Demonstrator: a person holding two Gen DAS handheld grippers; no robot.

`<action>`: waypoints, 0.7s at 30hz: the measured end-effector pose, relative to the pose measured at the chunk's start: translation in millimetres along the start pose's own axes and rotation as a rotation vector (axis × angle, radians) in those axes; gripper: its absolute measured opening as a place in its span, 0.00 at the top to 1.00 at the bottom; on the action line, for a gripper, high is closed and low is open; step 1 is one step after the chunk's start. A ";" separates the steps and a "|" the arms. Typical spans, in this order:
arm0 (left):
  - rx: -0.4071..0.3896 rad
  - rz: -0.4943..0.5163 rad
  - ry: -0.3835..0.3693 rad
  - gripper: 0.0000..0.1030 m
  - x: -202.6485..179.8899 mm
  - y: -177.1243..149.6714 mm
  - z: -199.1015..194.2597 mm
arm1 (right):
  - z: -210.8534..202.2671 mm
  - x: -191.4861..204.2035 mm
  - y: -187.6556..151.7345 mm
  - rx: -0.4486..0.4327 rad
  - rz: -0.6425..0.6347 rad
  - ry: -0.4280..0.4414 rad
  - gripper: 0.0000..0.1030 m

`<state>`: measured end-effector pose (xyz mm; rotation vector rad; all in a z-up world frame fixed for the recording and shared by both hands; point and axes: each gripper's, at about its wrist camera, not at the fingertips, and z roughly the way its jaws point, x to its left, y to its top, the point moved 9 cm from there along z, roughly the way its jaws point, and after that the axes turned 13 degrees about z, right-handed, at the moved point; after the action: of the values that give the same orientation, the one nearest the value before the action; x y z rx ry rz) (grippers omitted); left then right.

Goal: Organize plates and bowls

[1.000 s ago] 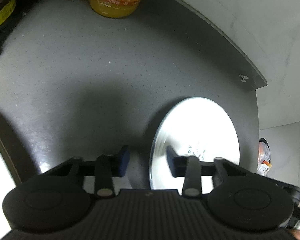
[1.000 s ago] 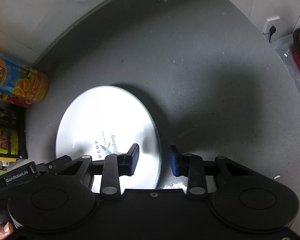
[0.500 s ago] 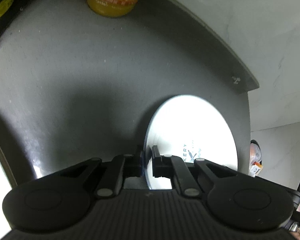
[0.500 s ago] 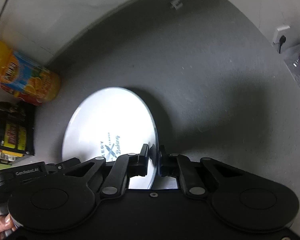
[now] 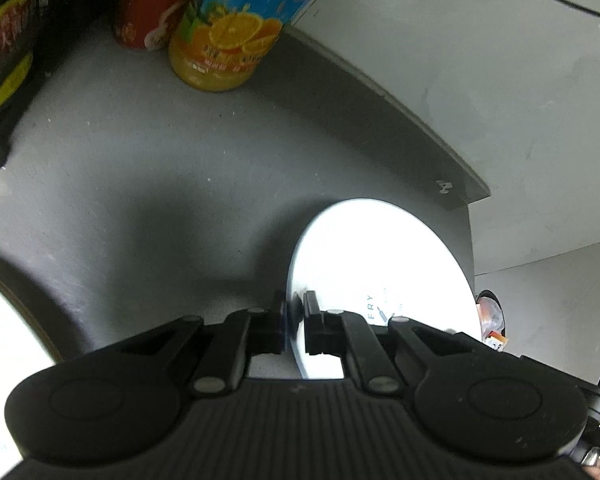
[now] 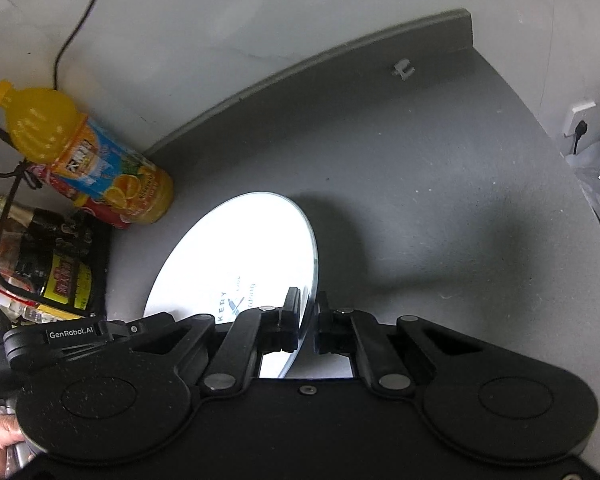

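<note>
A white round plate (image 5: 374, 264) with blue lettering is held above the dark grey counter (image 5: 140, 168), tilted up on its rim. My left gripper (image 5: 294, 320) is shut on its left rim. In the right wrist view the same plate (image 6: 244, 256) shows, and my right gripper (image 6: 308, 320) is shut on its right rim. The left gripper's body (image 6: 60, 338) shows at the plate's far side in that view.
An orange juice bottle (image 5: 236, 32) and a red can (image 5: 148, 12) stand at the counter's back left, with dark jars in a black rack (image 6: 56, 268) beside them. A raised grey backsplash (image 6: 340, 56) runs along the white wall. A wall socket (image 6: 578, 120) sits at the right.
Both grippers closed on the plate's opposite rims, then lifted and tilted it; the bottle and wall now show more in both views.
</note>
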<state>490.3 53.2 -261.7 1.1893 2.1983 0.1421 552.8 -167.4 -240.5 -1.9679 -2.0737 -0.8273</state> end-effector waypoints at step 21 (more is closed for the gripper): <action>-0.042 0.118 -0.041 0.95 41.0 13.7 -94.6 | -35.6 76.9 -60.4 -0.111 0.055 0.056 0.94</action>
<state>429.8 111.7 -200.6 1.2876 2.0804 0.2097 476.8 -116.8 -190.6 -2.0220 -1.9732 -0.9941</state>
